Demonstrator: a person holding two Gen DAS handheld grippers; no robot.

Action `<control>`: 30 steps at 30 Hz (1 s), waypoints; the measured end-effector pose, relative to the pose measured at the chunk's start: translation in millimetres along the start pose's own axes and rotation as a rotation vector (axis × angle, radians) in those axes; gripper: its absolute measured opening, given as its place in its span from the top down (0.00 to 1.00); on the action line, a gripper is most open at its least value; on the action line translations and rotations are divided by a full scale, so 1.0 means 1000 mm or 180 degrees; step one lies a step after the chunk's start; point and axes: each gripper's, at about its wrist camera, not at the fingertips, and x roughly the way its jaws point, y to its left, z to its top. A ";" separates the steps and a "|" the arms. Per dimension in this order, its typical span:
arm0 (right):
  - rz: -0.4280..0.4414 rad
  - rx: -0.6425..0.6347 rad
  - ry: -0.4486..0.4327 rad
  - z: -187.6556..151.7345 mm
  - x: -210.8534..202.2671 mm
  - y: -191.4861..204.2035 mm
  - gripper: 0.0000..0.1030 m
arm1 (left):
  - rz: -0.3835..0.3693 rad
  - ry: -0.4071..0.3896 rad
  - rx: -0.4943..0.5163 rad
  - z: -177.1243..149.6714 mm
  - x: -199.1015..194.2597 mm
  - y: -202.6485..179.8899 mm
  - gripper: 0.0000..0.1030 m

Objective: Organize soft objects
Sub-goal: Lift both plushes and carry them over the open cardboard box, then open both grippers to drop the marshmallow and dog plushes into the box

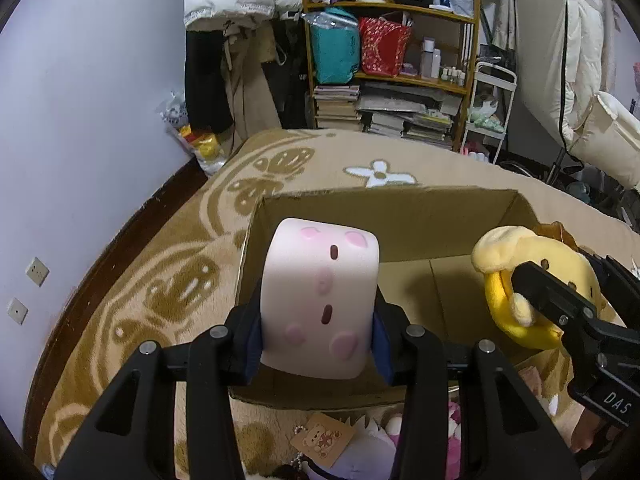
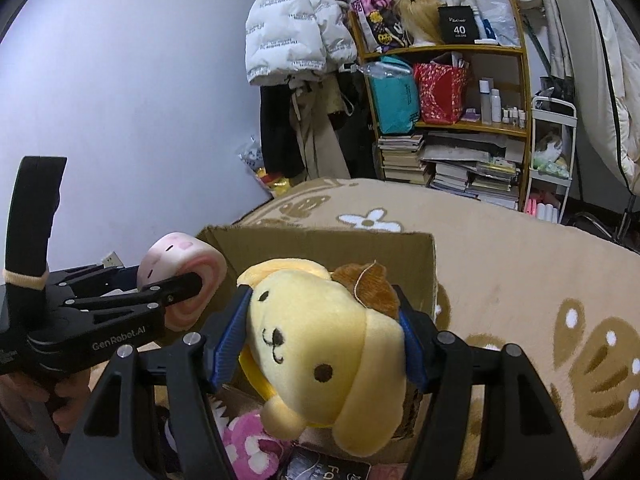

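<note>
My left gripper (image 1: 318, 320) is shut on a pale pink squishy toy (image 1: 320, 292) with pink paw marks, held over the near left part of an open cardboard box (image 1: 404, 216). My right gripper (image 2: 324, 344) is shut on a yellow plush dog (image 2: 320, 344) with a brown cap, held above the box's (image 2: 320, 240) near edge. In the left wrist view the dog (image 1: 532, 276) and the right gripper (image 1: 560, 304) show at the right. In the right wrist view the pink toy (image 2: 180, 264) and the left gripper (image 2: 176, 292) show at the left.
The box sits on a beige blanket (image 1: 340, 160) with brown and white flower patterns. More soft toys, one pink (image 2: 252, 448), and a bear tag (image 1: 322, 440) lie on the near side of the box. A cluttered wooden shelf (image 1: 392, 60) and hanging coats (image 1: 232, 8) stand behind the bed.
</note>
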 end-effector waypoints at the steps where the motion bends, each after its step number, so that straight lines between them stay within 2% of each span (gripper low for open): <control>1: -0.0001 0.0002 0.0018 -0.001 0.001 0.000 0.32 | 0.0010 0.0021 -0.0005 -0.001 0.002 0.000 0.58; 8: 0.0001 0.0045 0.0109 -0.006 0.009 -0.004 0.32 | 0.0064 0.0181 -0.0061 -0.008 0.009 0.003 0.58; 12: -0.0002 0.0013 0.0159 -0.004 0.011 -0.003 0.31 | 0.0156 0.0149 -0.0127 -0.011 0.009 0.006 0.57; 16: 0.0000 0.0009 0.0201 -0.005 0.013 0.000 0.29 | 0.0202 0.0132 -0.0017 -0.012 0.009 0.003 0.55; 24: -0.0083 -0.0067 0.0304 -0.003 0.020 0.005 0.28 | 0.0118 0.0110 -0.0046 -0.009 0.003 0.005 0.50; 27: -0.0134 -0.0102 0.0311 -0.004 0.020 0.008 0.26 | 0.0094 0.0043 -0.0069 -0.005 -0.004 0.009 0.45; 30: -0.0115 -0.0099 0.0306 -0.004 0.019 0.011 0.15 | 0.0107 0.0012 -0.0115 -0.003 -0.008 0.013 0.35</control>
